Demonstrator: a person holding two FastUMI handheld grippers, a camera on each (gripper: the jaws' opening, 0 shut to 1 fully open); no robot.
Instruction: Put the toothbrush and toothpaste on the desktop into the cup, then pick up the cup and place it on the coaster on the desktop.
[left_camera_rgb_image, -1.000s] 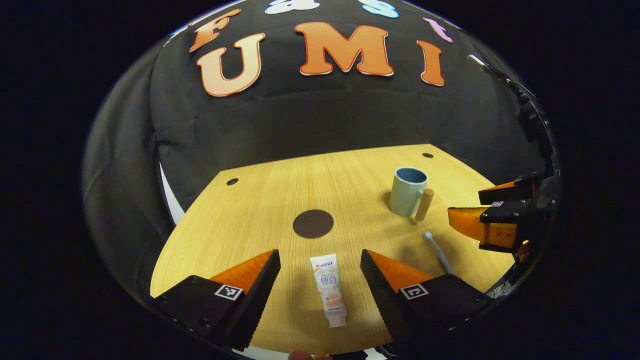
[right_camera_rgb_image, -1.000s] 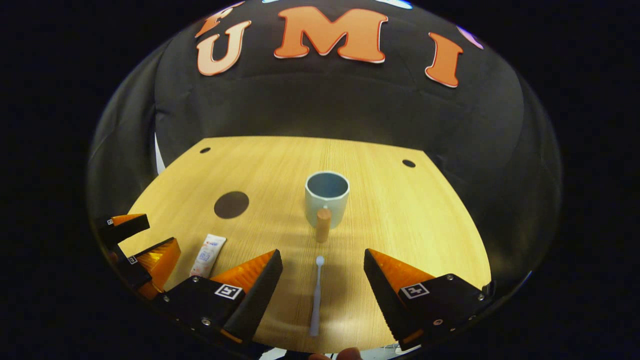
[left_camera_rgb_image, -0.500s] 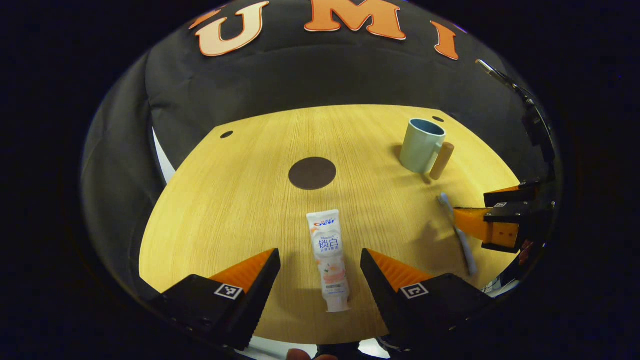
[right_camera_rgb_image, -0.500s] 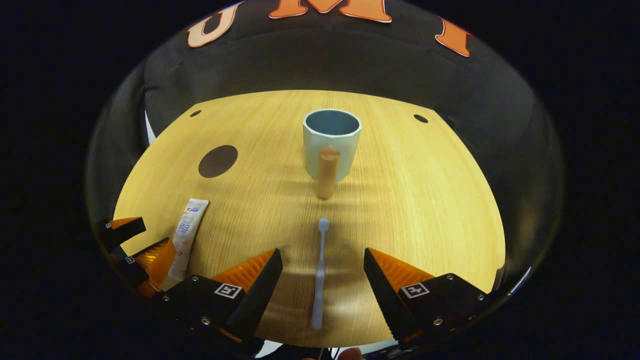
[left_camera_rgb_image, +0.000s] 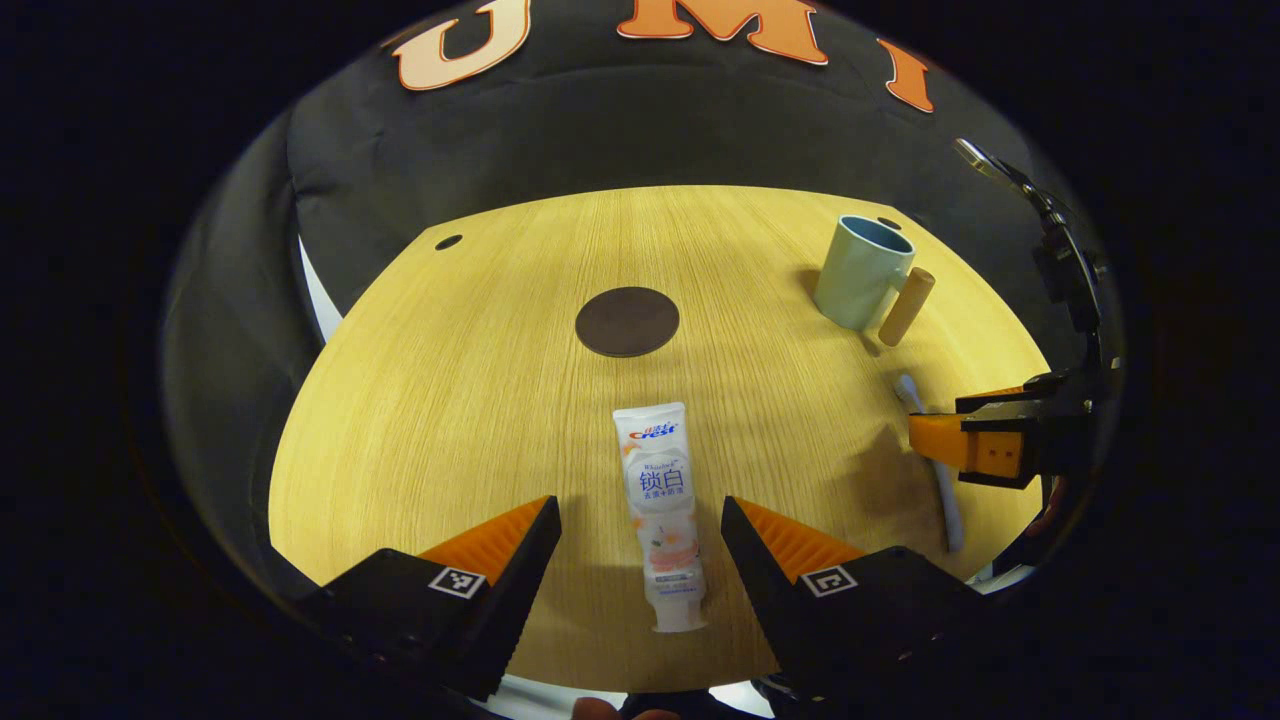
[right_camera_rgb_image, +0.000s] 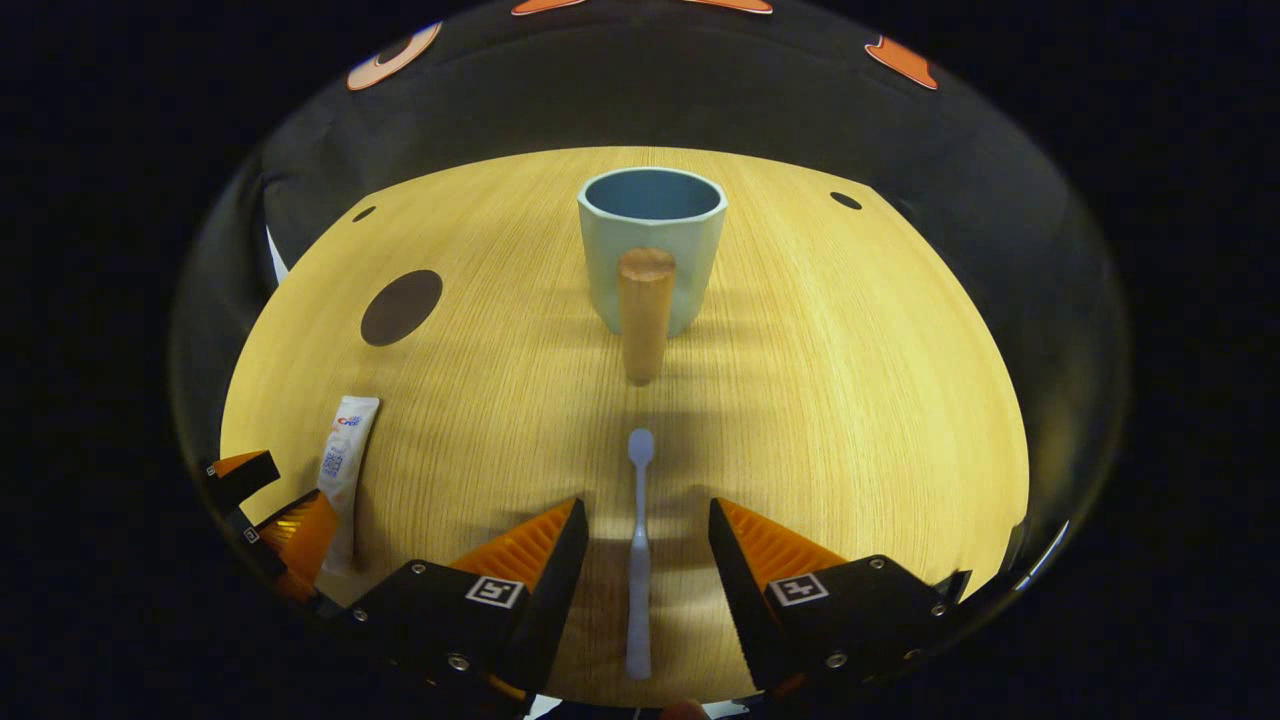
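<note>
Wood surface (left_camera_rgb_image: 450, 400) carrying all items. Right hand-held gripper (right_camera_rgb_image: 640, 555) having dropped lower, fingers narrowing around toothbrush (right_camera_rgb_image: 638, 560), not yet touching. Left hand-held gripper (left_camera_rgb_image: 640, 545) spread, straddling toothpaste (left_camera_rgb_image: 662, 510). Cup (right_camera_rgb_image: 652, 245) ahead, coaster (left_camera_rgb_image: 627, 321) beyond toothpaste. Both grasps looking imminent.
</note>
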